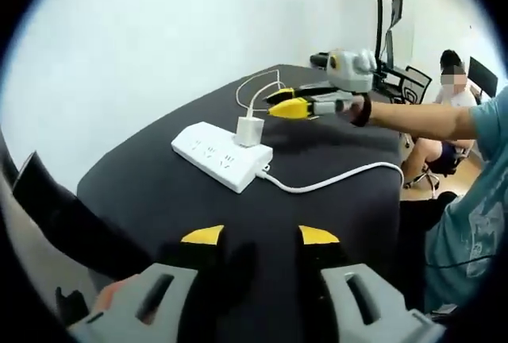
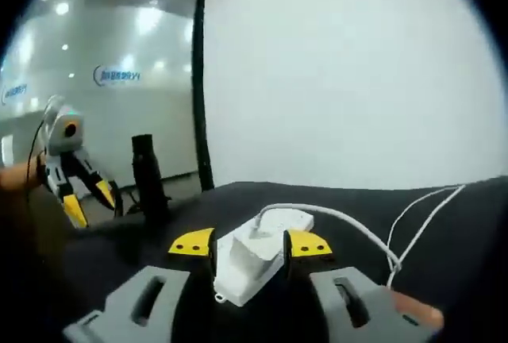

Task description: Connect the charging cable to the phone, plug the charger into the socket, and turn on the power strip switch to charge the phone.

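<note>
Right gripper view: my right claw (image 2: 250, 245) grips the charger (image 2: 248, 262) above the power strip (image 1: 222, 155); I'd seat it next. Left claw (image 1: 259, 237) open.

One white power strip (image 1: 221, 155) and one white charger (image 1: 249, 130) lie ahead of the left tool (image 1: 259, 236) on one black surface (image 1: 333, 152), with two tools, one white charging cable (image 1: 258, 89), two office chairs (image 1: 413, 81) beyond.

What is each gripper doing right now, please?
Left gripper: open, holding nothing, above the table.
Right gripper: jaws astride the charger on the power strip; grip cannot be told.
</note>
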The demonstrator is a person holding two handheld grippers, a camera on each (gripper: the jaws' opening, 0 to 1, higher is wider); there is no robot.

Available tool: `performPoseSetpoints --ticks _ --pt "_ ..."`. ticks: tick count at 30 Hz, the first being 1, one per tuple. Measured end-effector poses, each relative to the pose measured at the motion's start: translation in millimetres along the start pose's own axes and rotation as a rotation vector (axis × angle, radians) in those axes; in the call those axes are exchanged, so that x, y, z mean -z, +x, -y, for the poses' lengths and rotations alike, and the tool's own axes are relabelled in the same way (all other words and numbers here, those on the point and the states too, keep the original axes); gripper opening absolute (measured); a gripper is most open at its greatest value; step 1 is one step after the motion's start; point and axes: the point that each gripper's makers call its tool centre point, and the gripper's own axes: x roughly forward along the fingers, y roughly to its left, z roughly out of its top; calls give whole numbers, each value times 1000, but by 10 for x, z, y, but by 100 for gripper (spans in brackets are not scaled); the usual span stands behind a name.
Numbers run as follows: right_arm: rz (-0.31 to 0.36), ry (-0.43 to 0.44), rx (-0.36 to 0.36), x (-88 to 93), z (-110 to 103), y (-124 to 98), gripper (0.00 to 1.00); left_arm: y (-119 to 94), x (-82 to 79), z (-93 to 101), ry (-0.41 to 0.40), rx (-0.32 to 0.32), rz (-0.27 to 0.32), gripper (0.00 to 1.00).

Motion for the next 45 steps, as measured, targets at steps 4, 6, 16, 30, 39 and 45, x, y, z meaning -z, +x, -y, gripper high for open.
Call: performPoseSetpoints --ticks 4,6,16,30,39,45 --pt "16 96 -3 37 19 107 29 -23 1 -30 9 -8 -6 31" --pt "14 94 6 69 20 131 27 -33 -8 -52 11 -13 -6 31" --pt "28 102 17 141 -49 334 11 47 -23 -99 10 -17 -22 30" --pt "108 -19 23 152 -136 355 5 193 -19 -32 14 14 -10 29" --pt "118 31 31 143 -146 415 5 215 -35 2 18 24 -3 28" --pt "121 62 35 141 -91 434 5 169 -118 31 5 20 19 27"
